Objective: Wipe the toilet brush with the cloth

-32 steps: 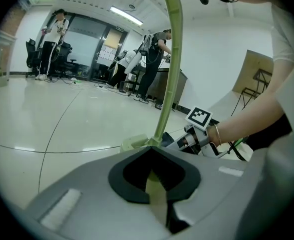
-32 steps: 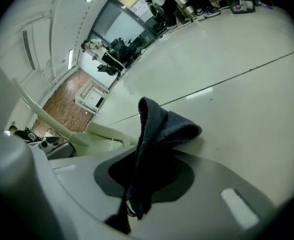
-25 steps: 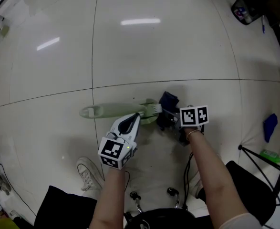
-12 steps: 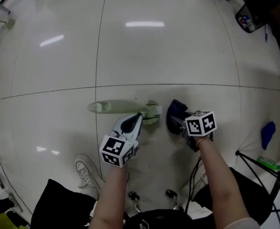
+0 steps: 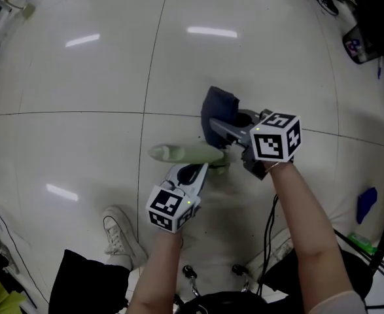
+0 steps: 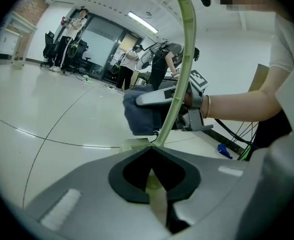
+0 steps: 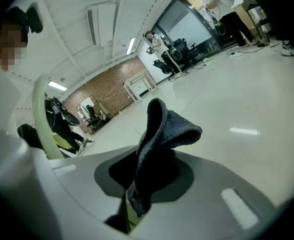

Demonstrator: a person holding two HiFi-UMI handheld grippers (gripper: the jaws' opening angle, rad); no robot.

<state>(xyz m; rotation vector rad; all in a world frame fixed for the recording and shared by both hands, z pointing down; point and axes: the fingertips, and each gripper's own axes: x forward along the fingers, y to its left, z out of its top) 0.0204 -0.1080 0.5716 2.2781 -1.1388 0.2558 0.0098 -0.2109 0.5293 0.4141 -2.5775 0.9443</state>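
Nearest you, the L claw (image 5: 202,169) is shut tight on the toilet brush (image 5: 186,154), pinching a thin flat bit of the pale green plastic. In the left gripper view the stem (image 6: 180,94) runs up from the jaws and arcs overhead. The brush sits crosswise btwn both claws, above the tiled floor (image 5: 80,77); can't tell if either end touches it. Just past it, the R claw (image 5: 216,124) is clamped on the dark blue cloth (image 5: 218,104), one fold bunched btwn the jaws, the rest flopping free beyond the tips. The cloth is close behind the stem; contact unclear. Handling, prob.: the brush is light, stiff, smooth plastic, so it'll twist or slip in a narrow pinch. Grip firm and wipe close to the L claw. The cloth is soft & limp; press its free flap round the stem.
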